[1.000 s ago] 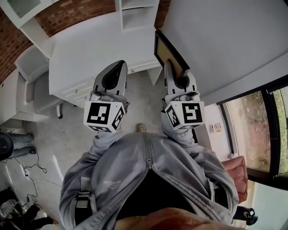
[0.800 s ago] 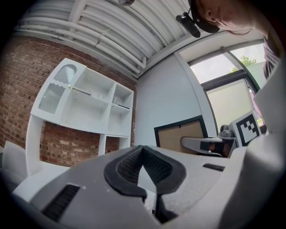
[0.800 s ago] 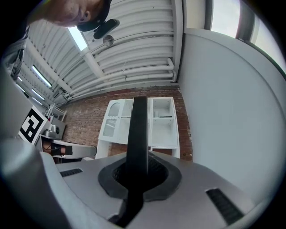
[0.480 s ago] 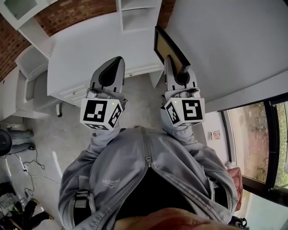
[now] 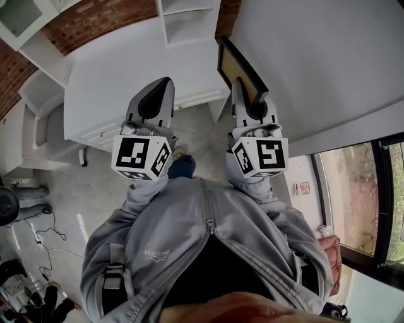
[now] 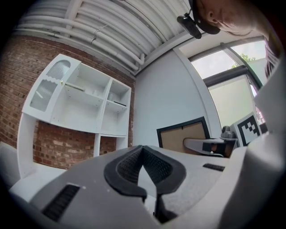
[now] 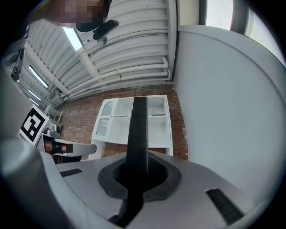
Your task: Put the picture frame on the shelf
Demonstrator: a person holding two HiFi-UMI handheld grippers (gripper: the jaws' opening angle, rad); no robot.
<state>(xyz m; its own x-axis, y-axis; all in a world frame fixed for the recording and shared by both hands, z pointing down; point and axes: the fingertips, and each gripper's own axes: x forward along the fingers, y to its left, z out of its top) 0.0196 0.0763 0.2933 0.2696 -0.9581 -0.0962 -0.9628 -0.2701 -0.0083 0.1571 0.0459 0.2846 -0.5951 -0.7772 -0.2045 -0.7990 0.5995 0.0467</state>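
Note:
A black-edged picture frame (image 5: 235,65) with a brown board back stands upright in my right gripper (image 5: 249,106), which is shut on its lower edge. The right gripper view shows the frame (image 7: 137,129) edge-on between that gripper's (image 7: 138,167) pads, with the white shelf unit (image 7: 134,118) on the brick wall behind it. My left gripper (image 5: 155,101) is held beside it at the left, shut and empty. From the left gripper (image 6: 143,150) view, the frame (image 6: 185,136) appears at the right and the shelf unit (image 6: 85,103) at the left. In the head view the shelf unit (image 5: 188,19) is ahead at the top.
Below the shelves lies a white desk top (image 5: 120,69) with drawers. A plain white wall (image 5: 315,57) runs along the right, with a dark-framed window (image 5: 372,189) further right. A grey chair (image 5: 44,126) and floor cables (image 5: 44,240) are at the left.
The person has stepped forward: a dark blue shoe now shows between the two grippers. Both grippers keep their hold and posture; the left one has drifted slightly left.

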